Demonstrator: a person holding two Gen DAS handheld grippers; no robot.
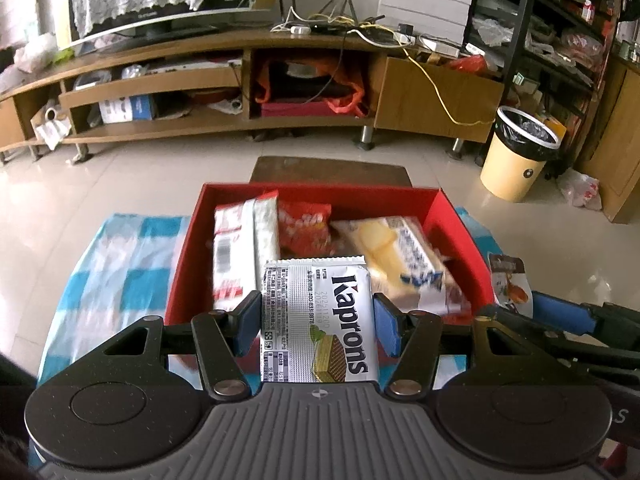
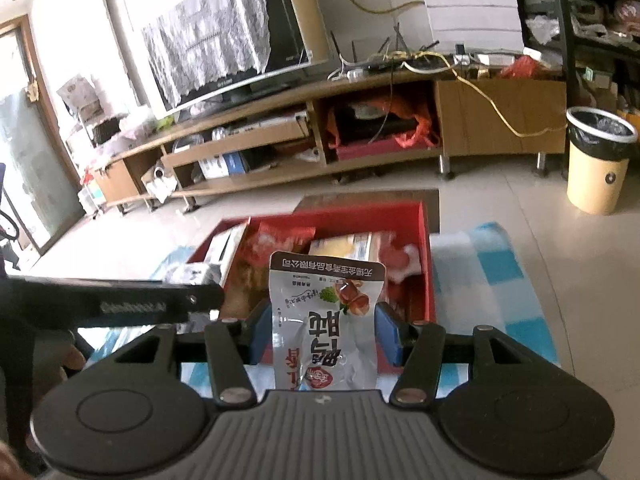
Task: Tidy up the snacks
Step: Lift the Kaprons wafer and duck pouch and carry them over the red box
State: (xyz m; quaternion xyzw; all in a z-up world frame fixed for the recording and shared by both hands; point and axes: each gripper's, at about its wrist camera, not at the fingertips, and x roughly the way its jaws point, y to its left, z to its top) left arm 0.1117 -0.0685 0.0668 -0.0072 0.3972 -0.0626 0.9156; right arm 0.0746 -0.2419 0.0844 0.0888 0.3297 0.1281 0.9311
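My left gripper (image 1: 317, 322) is shut on a silver Kaprons wafer pack (image 1: 318, 320), held above the near wall of the red box (image 1: 182, 264). Several snack packs lie in that box, among them a white-and-red pack (image 1: 228, 248), a red bag (image 1: 304, 228) and a yellow-and-blue pack (image 1: 400, 256). My right gripper (image 2: 320, 334) is shut on a grey snack pouch with a brown top (image 2: 326, 320), also near the red box (image 2: 424, 264). The right gripper and its pouch (image 1: 510, 280) show at the right edge of the left wrist view. The left gripper's black body (image 2: 120, 304) crosses the right wrist view.
The box rests on a blue-and-white checked cloth (image 1: 112, 264) on a low table, with a brown stool (image 1: 332, 170) behind it. A long wooden TV stand (image 1: 240, 80) runs along the back. A yellow bin (image 1: 516, 152) stands on the tiled floor at right, beside dark shelves (image 1: 568, 20).
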